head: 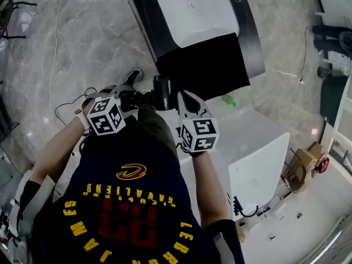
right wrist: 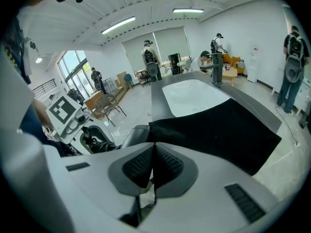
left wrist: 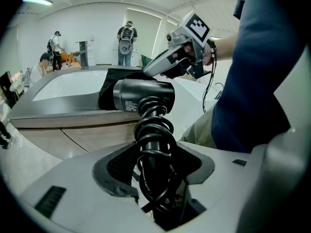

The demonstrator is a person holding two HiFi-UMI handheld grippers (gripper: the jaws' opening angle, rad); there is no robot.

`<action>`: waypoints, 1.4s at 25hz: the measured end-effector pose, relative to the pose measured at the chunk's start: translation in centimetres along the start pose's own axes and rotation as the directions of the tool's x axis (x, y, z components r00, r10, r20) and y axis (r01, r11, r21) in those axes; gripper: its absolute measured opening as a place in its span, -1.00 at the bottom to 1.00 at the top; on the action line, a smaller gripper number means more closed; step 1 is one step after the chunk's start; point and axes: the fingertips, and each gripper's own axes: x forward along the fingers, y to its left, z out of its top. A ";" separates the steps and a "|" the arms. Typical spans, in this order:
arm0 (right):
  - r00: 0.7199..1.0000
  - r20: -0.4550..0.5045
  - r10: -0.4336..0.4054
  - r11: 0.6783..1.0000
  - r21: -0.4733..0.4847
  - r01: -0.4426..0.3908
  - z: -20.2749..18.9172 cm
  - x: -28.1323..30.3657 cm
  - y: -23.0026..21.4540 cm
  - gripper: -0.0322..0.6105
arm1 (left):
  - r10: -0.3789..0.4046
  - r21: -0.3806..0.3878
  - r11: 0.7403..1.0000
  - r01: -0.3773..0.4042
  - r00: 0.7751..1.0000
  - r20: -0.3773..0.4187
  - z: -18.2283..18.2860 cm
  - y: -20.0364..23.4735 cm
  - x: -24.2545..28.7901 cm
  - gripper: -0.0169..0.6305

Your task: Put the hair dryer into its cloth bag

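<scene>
The black hair dryer [left wrist: 144, 96] hangs in front of me, its handle wrapped in a coiled black cord [left wrist: 154, 130]. My left gripper [left wrist: 156, 181] is shut on that handle and cord; in the head view it [head: 135, 99] holds the dryer [head: 160, 94] level at waist height. The black cloth bag [right wrist: 218, 130] lies draped over the bathtub's dark rim [head: 144, 16]. My right gripper [right wrist: 153, 163] is shut on the bag's near edge, right beside the dryer's barrel [right wrist: 132, 136]. The bag [head: 204, 65] spreads away from both grippers.
A white bathtub [right wrist: 192, 96] with a faucet [right wrist: 216, 68] stands behind the bag. A white cabinet [head: 258, 147] sits to my right. Several people [right wrist: 150, 64] stand at the room's far side, near chairs. A thin cable [head: 55, 48] runs over the marble floor.
</scene>
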 end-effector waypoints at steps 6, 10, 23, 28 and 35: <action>0.999 0.053 0.012 1.000 0.016 -0.013 0.5 0.1 1.0 -0.86 | 0.048 -0.011 0.999 -0.048 0.999 -0.018 1.2 2.4 1.4 -0.21; 0.996 0.090 -0.001 0.999 0.034 -0.002 1.9 -0.5 0.0 -0.86 | 0.063 -0.014 0.998 -0.063 0.997 -0.039 4.4 4.4 2.9 -0.21; 0.987 0.157 -0.028 0.996 0.086 0.015 3.2 -1.2 -0.1 -0.86 | 0.155 0.007 0.988 -0.155 0.987 -0.045 10.1 6.8 6.8 -0.20; 0.983 0.181 -0.021 0.992 0.125 -0.002 4.0 -1.4 -0.3 -0.86 | 0.175 -0.012 0.985 -0.175 0.985 -0.006 12.2 7.7 8.2 -0.20; 0.979 0.203 -0.030 0.988 0.154 -0.002 5.2 -1.8 -1.6 -0.86 | 0.194 0.006 0.981 -0.194 0.981 0.026 14.4 9.0 10.1 -0.20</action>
